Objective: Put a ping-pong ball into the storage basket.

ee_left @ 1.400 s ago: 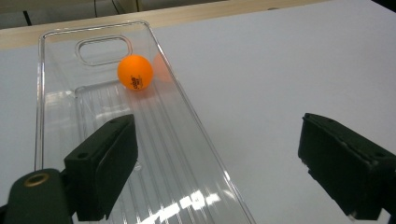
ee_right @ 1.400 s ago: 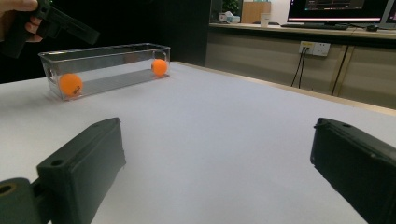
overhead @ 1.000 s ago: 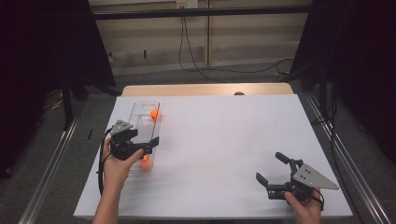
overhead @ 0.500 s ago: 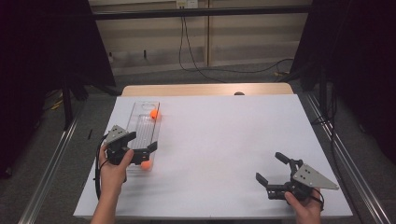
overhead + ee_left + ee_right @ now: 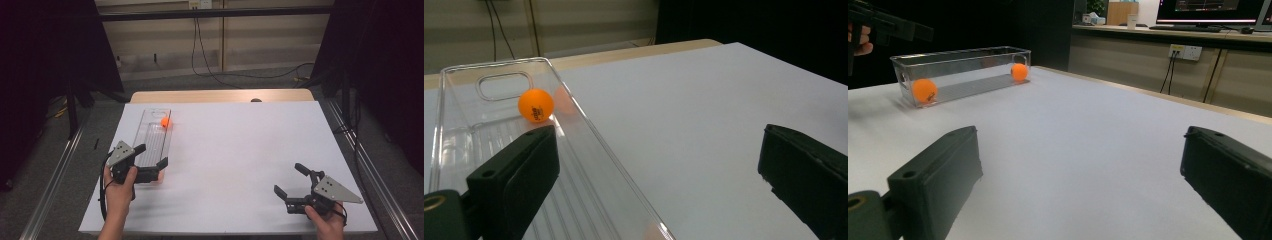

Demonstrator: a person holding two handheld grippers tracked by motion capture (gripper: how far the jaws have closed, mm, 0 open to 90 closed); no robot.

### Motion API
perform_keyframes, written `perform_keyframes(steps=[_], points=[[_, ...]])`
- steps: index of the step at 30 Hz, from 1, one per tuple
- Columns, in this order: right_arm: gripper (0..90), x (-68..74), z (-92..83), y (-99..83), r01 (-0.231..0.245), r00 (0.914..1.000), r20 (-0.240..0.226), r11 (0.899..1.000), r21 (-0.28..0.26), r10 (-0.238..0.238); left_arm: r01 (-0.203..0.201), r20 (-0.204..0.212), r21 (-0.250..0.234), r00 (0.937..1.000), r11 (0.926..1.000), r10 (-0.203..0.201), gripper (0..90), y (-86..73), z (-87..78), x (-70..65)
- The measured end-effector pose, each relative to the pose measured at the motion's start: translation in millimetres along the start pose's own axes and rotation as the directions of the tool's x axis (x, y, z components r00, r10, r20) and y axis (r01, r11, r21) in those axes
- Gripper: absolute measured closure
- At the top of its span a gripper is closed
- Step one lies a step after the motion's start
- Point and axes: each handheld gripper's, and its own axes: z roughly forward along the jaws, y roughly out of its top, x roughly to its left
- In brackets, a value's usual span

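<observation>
Over on the left, the left gripper [image 5: 150, 162] hangs above the near end of the clear tray [image 5: 148, 131], jaws spread wide with nothing between them. In the left gripper view one jaw sits over the tray's ribbed floor, the other well out over the white table [image 5: 240, 150]. The far ball [image 5: 536, 105], orange, rests against the tray's end wall by the handle cut-out, at about eleven o'clock from that gripper's fingertips. A near ball [image 5: 925, 90] sits at the tray's opposite end, close under the left gripper; in the high view just a hint of orange shows there. The tray's long axis runs twelve to six, away from the person, so any reach for the far ball looks like a straight push along that line, inside the walls. Moving right: bare table through the middle, then the right gripper [image 5: 292, 184] at the near right corner, jaws also wide apart and empty, well away from the tray, which lies at ten o'clock from it. The left hand is plainly the nearer one.
</observation>
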Motion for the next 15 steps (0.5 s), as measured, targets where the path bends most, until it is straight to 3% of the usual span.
perform_keyframes(steps=[15], points=[[2.4,0.6,0.1,0.1,0.0,1.0,-0.002,1.0,0.001,0.0,0.011,0.006,-0.037,0.9999,0.9993,-0.01,2.9,-23.3,-12.3,-5.8]])
